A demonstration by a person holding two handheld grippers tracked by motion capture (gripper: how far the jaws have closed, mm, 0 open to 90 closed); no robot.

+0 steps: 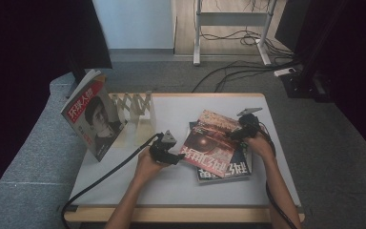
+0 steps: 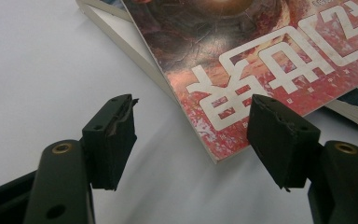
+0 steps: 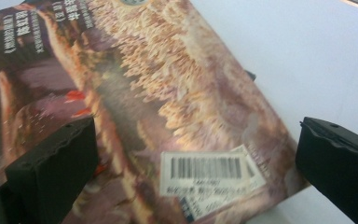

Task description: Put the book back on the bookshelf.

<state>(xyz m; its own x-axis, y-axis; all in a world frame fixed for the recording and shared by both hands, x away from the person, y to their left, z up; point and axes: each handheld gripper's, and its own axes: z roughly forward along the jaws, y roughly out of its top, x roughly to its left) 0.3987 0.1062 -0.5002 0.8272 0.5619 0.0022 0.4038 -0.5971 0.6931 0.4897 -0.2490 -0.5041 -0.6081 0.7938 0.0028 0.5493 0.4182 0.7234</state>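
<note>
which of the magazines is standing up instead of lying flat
The magazine with a face on its cover, at the table's left edge by the wooden rack. The two others lie stacked flat between the tongs.

We see a red-covered magazine (image 1: 209, 141) with large white characters lying flat and askew atop a darker magazine (image 1: 228, 170), on the white table's (image 1: 124, 181) right half.

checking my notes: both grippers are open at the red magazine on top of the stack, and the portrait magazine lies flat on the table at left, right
One thing is off: the portrait-cover magazine stands upright against the pale wooden rack, as the high view shows. The rest holds: the left gripper and right gripper are open at the red-covered magazine atop the stack.
</note>
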